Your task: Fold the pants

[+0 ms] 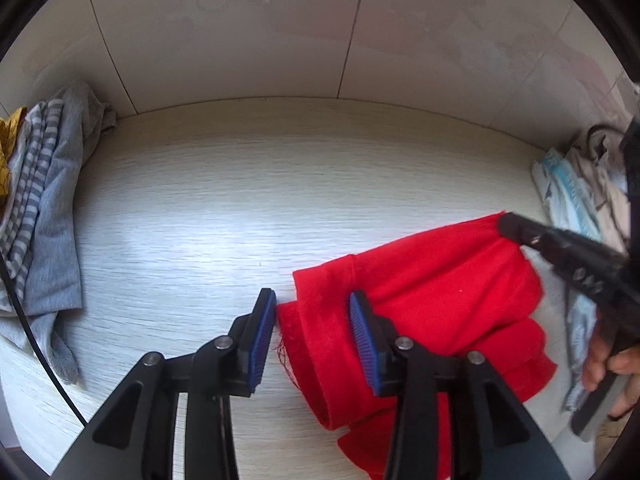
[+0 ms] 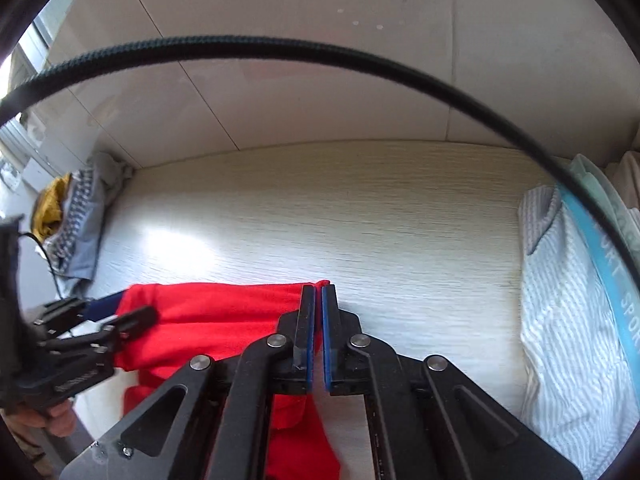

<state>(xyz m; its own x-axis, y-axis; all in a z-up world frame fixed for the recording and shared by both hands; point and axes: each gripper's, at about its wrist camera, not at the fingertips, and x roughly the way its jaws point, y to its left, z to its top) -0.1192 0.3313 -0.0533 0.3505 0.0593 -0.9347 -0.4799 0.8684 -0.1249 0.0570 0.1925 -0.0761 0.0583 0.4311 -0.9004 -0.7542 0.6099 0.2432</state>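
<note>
Red pants (image 1: 420, 300) lie bunched and partly folded on the pale wood-grain table (image 1: 240, 200), at its near edge, one frayed hem corner pointing left. Right gripper (image 2: 319, 292) has its blue pads pressed together on the far right corner of the red pants, a sliver of cloth showing between the tips. Left gripper (image 1: 312, 308) is spread, straddling the left edge of the pants: one pad just off the cloth over the table, the other over the red fabric; not pinching. A hand (image 1: 608, 364) grips the right tool's handle. Left of the pants, well apart, a grey and striped clothes pile (image 1: 48, 208); right of the pants, folded light blue striped garments (image 2: 568, 340). Black cable (image 2: 320, 52) arcs across the right wrist view.
</note>
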